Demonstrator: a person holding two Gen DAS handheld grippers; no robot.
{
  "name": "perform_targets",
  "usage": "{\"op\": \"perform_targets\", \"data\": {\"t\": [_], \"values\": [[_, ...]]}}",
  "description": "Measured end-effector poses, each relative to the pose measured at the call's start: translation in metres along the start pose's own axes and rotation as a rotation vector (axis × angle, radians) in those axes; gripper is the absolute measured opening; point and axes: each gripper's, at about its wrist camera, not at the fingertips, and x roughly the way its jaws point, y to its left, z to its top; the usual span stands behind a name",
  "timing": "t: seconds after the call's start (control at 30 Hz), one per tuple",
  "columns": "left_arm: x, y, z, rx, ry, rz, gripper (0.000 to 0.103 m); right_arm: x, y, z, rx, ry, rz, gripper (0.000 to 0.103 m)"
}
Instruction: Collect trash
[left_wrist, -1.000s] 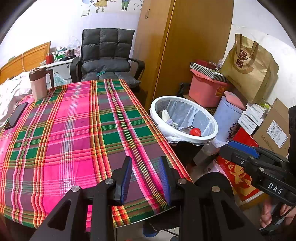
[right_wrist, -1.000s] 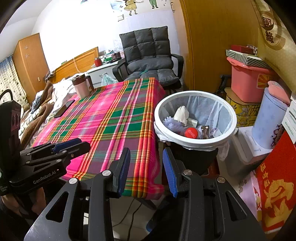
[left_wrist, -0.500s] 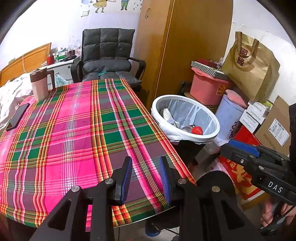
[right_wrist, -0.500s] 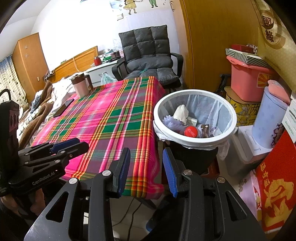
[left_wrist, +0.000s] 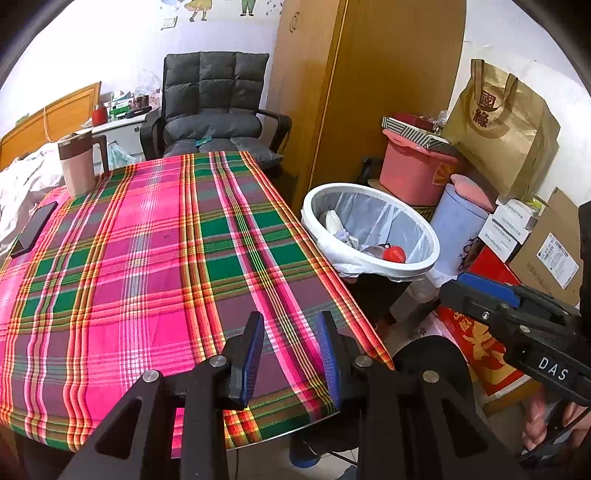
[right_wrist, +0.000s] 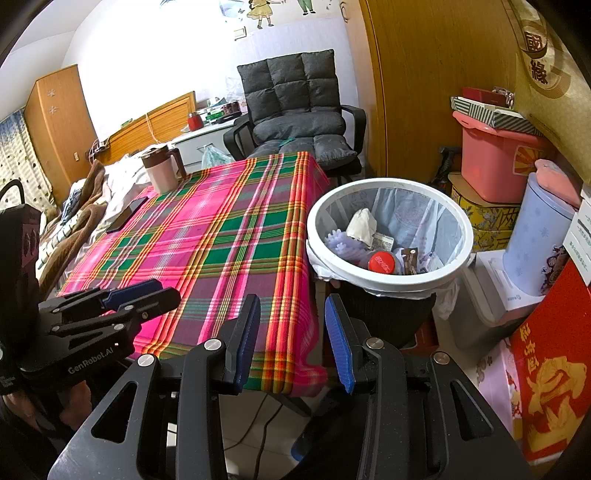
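Little has changed over the last second: both tools hang where they were, the views have only drifted slightly, and the jaw gaps are the same. The left tool (left_wrist: 288, 354) stands part open over the near edge of the bench (left_wrist: 147, 258) with nothing between its blue pads; the right tool (right_wrist: 291, 339) is likewise part open and empty, hovering just off the bench's near right corner. No trash has been added or lifted in that time, which suggests a pause, probably at the close of the job.

The trash sits in the white-rimmed waste bin (right_wrist: 388, 284) lined with a pale bag, just beside the bench's right edge: a crumpled white paper (right_wrist: 364, 225), a red bottle cap (right_wrist: 382, 263) and small wrappers lie at its bottom. On the plaid tablecloth no litter shows; only a lidded mug (left_wrist: 77, 166) at the far left corner and a dark phone (left_wrist: 35, 229) near the left edge are there, neither looking like rubbish.

Room to move is good over the bench, whose middle is bare. To the right it is tight: the bin's rim nearly touches the cloth edge, and boxes, a pink tub (left_wrist: 417, 173) and a pale blue container (left_wrist: 456, 229) crowd behind it. The office chair (left_wrist: 214, 110) closes the far end.
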Motion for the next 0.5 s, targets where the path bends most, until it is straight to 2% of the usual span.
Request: {"op": "perform_targets", "data": {"t": [0.5], "values": [[0.0059, 0.0005, -0.0029, 0.003, 0.016, 0.000, 0.030, 0.0010, -0.0001, 0.0000, 0.001, 0.004, -0.002, 0.039]]}}
